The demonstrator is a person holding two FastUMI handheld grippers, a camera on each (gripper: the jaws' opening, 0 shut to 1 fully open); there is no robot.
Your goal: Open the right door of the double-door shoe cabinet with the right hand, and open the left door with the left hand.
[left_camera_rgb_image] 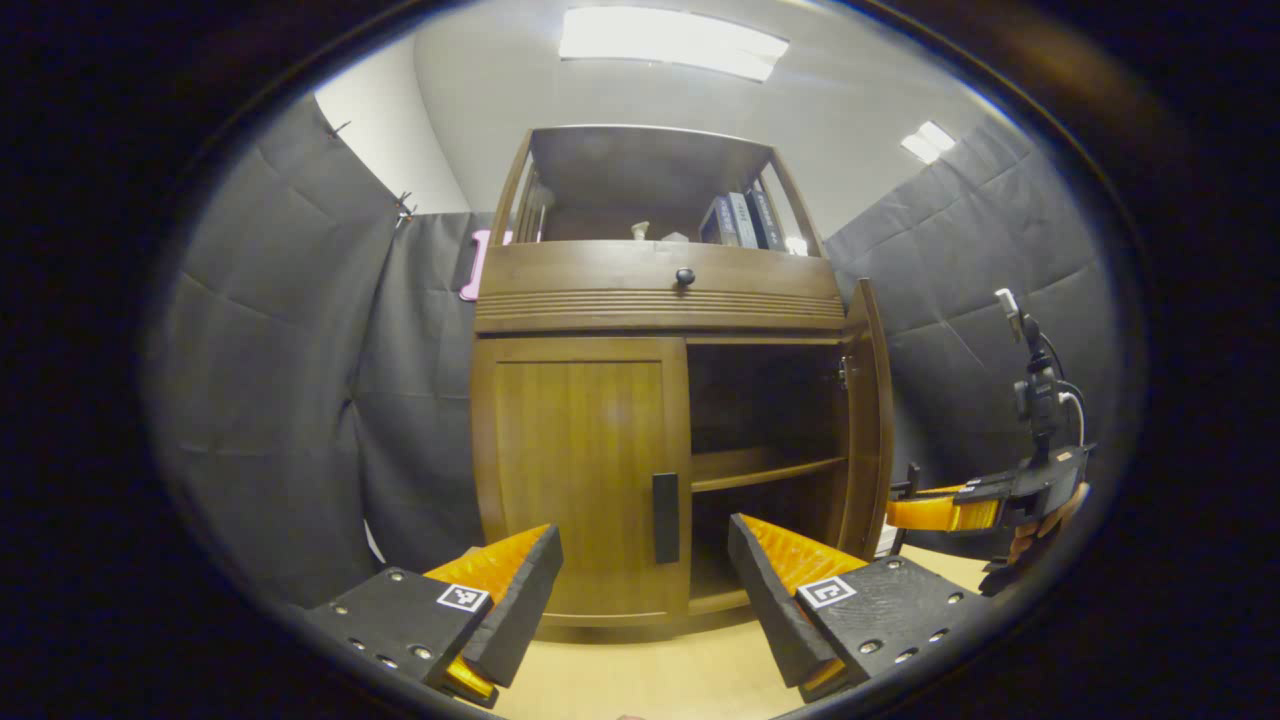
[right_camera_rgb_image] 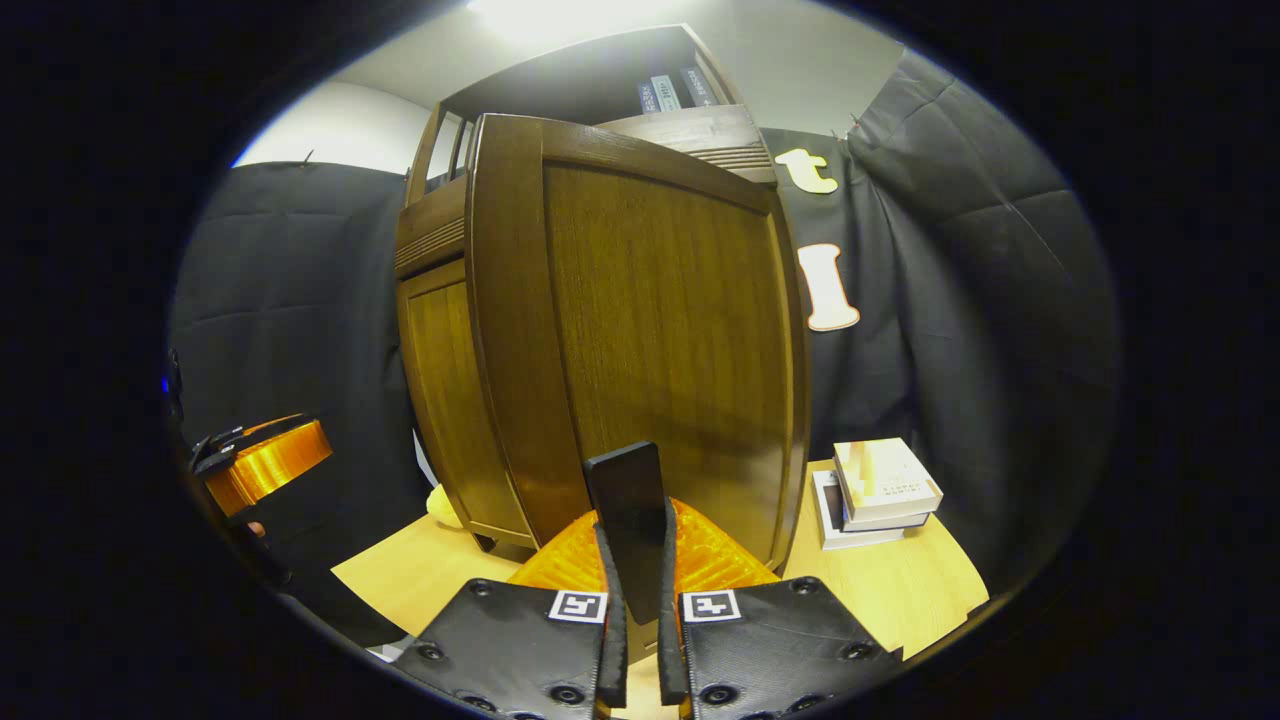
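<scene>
The right door (left_camera_rgb_image: 868,420) is standing open at 3 o'clock, the right gripper (right_camera_rgb_image: 636,560) clamping its handle (right_camera_rgb_image: 628,520) — half done. The left door (left_camera_rgb_image: 580,470) is sitting closed; the left gripper (left_camera_rgb_image: 640,570), jaws wide and empty, is facing its handle (left_camera_rgb_image: 666,518) at 12 o'clock.

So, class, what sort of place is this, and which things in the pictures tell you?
Probably a staged recording booth, not a real home: black cloth walls hang round a wooden shoe cabinet on a pale floor, under office ceiling lights.
</scene>
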